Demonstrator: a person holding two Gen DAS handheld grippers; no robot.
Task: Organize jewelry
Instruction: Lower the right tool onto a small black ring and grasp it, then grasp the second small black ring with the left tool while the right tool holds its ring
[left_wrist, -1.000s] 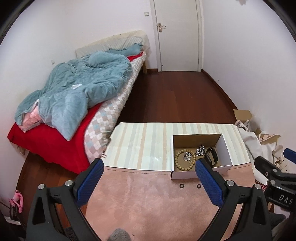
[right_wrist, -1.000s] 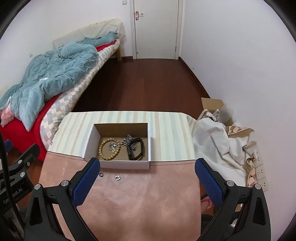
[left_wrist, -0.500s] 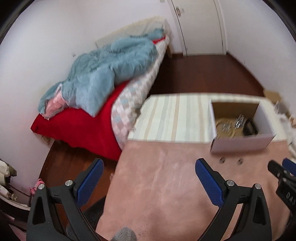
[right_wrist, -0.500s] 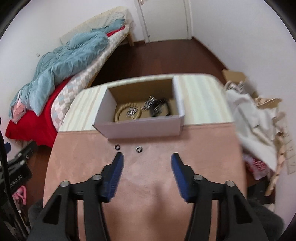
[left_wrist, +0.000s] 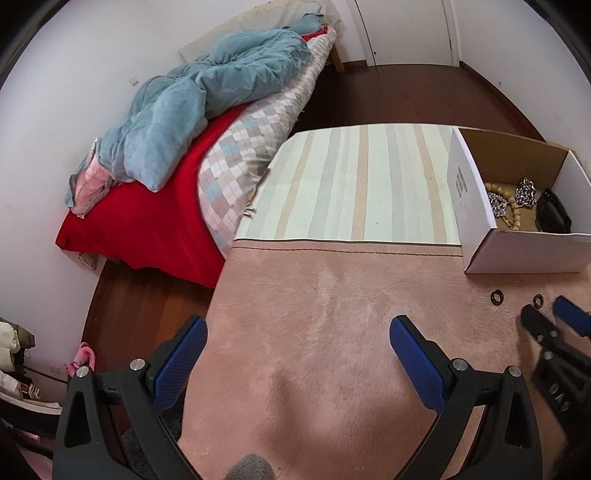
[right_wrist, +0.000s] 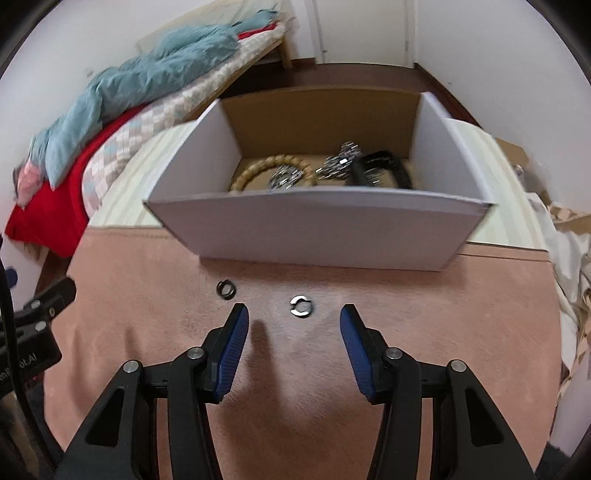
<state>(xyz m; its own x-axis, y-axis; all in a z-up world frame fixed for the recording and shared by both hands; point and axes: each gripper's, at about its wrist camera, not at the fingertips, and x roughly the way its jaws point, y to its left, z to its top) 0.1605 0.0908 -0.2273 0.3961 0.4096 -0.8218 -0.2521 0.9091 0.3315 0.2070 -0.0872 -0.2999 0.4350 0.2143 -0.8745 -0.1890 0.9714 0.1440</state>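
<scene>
Two small rings lie on the pink cloth in front of a white cardboard box (right_wrist: 325, 236): a dark ring (right_wrist: 225, 290) on the left and a silver open ring (right_wrist: 302, 306) on the right. My right gripper (right_wrist: 293, 328) is open, low over the cloth, its fingertips either side of the silver ring and just short of it. The box holds a wooden bead bracelet (right_wrist: 258, 171), silver chain pieces (right_wrist: 338, 160) and a black band (right_wrist: 384, 170). My left gripper (left_wrist: 297, 343) is open and empty over the cloth, left of the box (left_wrist: 517, 254) and rings (left_wrist: 496, 296).
The table has a striped cloth (left_wrist: 362, 184) at the back and pink cloth (left_wrist: 332, 332) in front. A bed with a teal duvet (left_wrist: 207, 92) and red sheet stands to the left. White fabric and bags (right_wrist: 569, 258) lie to the right of the table.
My right gripper has moved forward and down toward the silver ring, with its jaws a little wider. My left gripper has swung further left, so the box now sits at its right edge.
</scene>
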